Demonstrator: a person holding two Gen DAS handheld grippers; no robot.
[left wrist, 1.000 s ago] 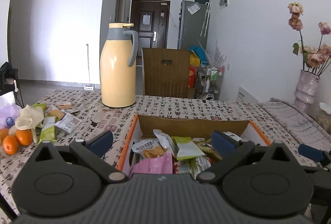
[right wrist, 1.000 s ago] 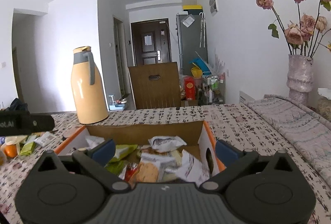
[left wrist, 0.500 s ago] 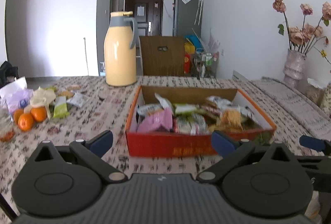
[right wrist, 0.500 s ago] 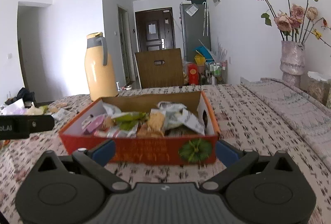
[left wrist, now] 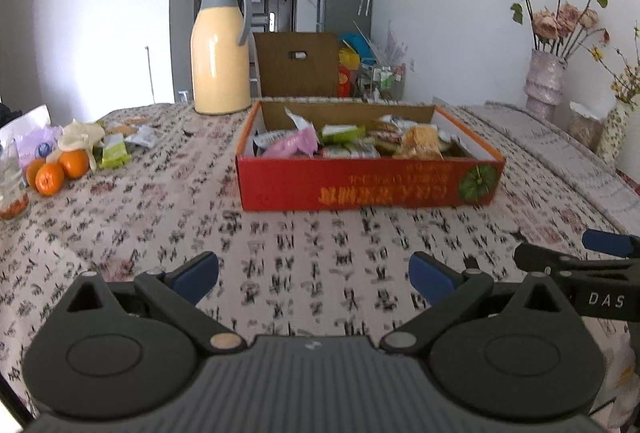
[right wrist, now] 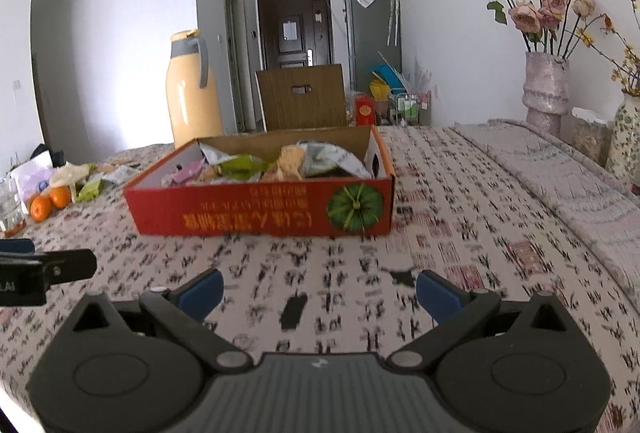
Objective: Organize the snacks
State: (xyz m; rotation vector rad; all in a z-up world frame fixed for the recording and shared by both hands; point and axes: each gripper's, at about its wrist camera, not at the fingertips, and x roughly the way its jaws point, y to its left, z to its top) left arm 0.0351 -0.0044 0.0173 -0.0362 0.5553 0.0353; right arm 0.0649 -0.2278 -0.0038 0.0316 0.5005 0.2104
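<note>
Item: red cardboard box (left wrist: 368,185), open-topped tray, standing flat on the surface (left wrist: 304,257), which is covered in a patterned cloth. Its long axis runs left to right across both views; one long red wall faces the cameras, with its printed lettering upside down and a green pumpkin picture (right wrist: 354,207) near the right end. The brown inner wall of the far long side shows above the contents.

Contents: assorted snack packets (left wrist: 348,143) heaped inside, among them pink, green, silver and orange wrappers, lying at mixed angles.

Loose stock: further snack packets (left wrist: 116,151) lie on the surface well to the left of the box, near several oranges (left wrist: 56,169).

Other: yellow thermos jug (left wrist: 220,49) upright beyond the box's left end; wooden chair back (left wrist: 296,65) behind the far edge; vase of dried roses (right wrist: 546,89) at far right.

Left tongs (left wrist: 314,273): spread wide, nothing between the blue pads, hovering over bare cloth on the near side of the box and apart from it.

Right tongs (right wrist: 320,291): likewise wide apart and empty, on the near side of the box.
</note>
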